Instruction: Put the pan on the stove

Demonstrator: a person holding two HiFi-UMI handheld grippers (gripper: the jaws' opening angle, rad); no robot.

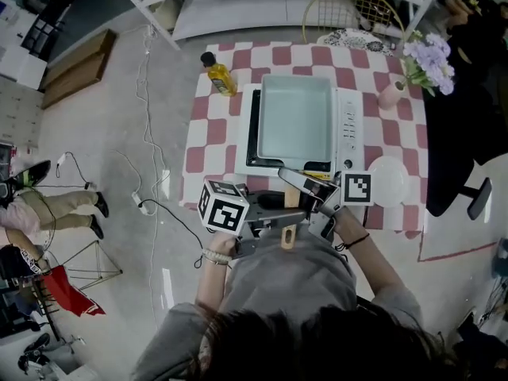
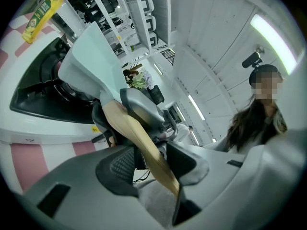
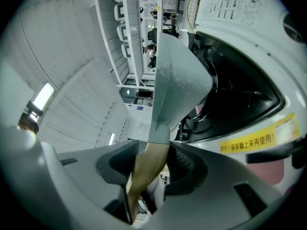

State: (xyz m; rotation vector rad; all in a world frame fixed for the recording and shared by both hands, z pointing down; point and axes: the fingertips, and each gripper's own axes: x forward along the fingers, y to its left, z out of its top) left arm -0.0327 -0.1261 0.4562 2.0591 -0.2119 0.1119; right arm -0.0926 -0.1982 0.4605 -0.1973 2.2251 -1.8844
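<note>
Both arms are tucked close before the chest. The left gripper (image 1: 266, 221) and right gripper (image 1: 309, 201) face each other, fingers (image 2: 117, 169) clamped on the handle (image 1: 287, 235).

Stove (image 1: 349, 125) fills the table centre; pan (image 1: 295, 117) covers its top, so nothing passes down there. Air above the pan is open.

Left strip of table (image 1: 208, 133) is bare along the stove's side, up to the bottle (image 1: 218, 76) standing just beside the back left corner.

Right strip: plate (image 1: 386, 179) near the front, vase (image 1: 391, 95) at the back, bare cloth between them.

Front edge is crowded: left tongs (image 2: 146, 162) and right tongs (image 3: 148, 164) both clamp the handle (image 1: 287, 236), close together, handle end jutting toward the person.
</note>
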